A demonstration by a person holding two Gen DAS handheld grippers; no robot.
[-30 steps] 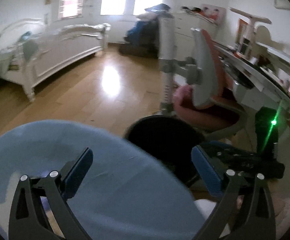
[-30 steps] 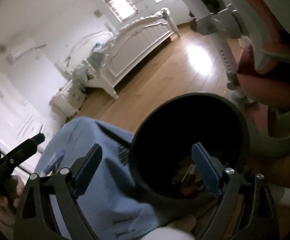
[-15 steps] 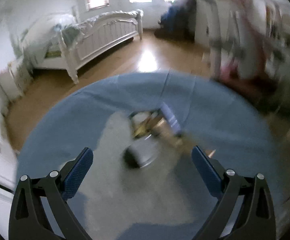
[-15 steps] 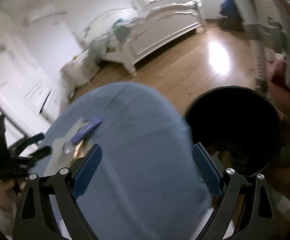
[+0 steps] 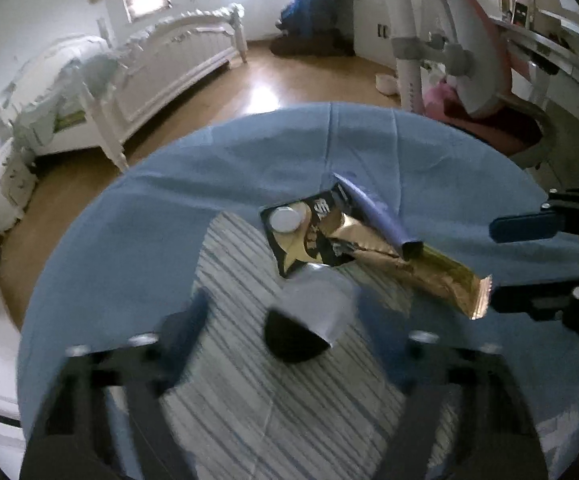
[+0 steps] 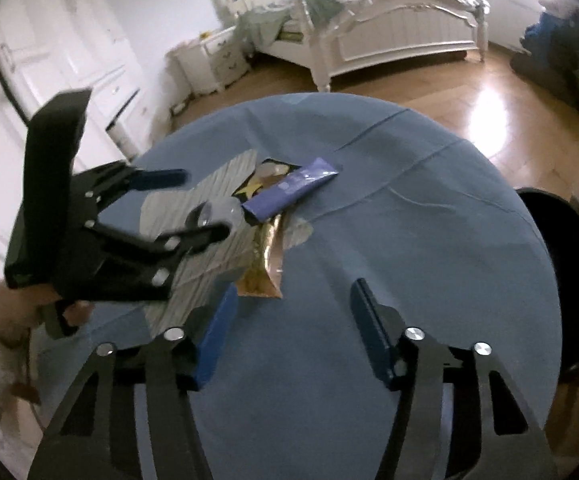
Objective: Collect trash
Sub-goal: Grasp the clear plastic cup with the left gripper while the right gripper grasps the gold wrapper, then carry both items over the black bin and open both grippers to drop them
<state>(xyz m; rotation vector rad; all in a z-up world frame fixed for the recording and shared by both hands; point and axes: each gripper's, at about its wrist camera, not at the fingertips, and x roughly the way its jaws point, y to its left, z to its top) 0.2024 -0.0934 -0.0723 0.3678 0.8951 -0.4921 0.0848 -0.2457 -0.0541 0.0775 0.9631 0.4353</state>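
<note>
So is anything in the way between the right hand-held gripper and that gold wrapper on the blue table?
Nothing visible. The right hand-held gripper is open, with bare blue cloth between it and the gold wrapper. A purple packet lies across the wrapper's far end only.

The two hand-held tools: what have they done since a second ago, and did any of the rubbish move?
Both swung away from the black bin to the blue-covered round table. The left tool now hangs over the trash pile, the right tool beside the gold wrapper. Both tools' jaws have just been closing, with nothing gripped. The wrapper, purple box and small cup lie untouched.
</note>
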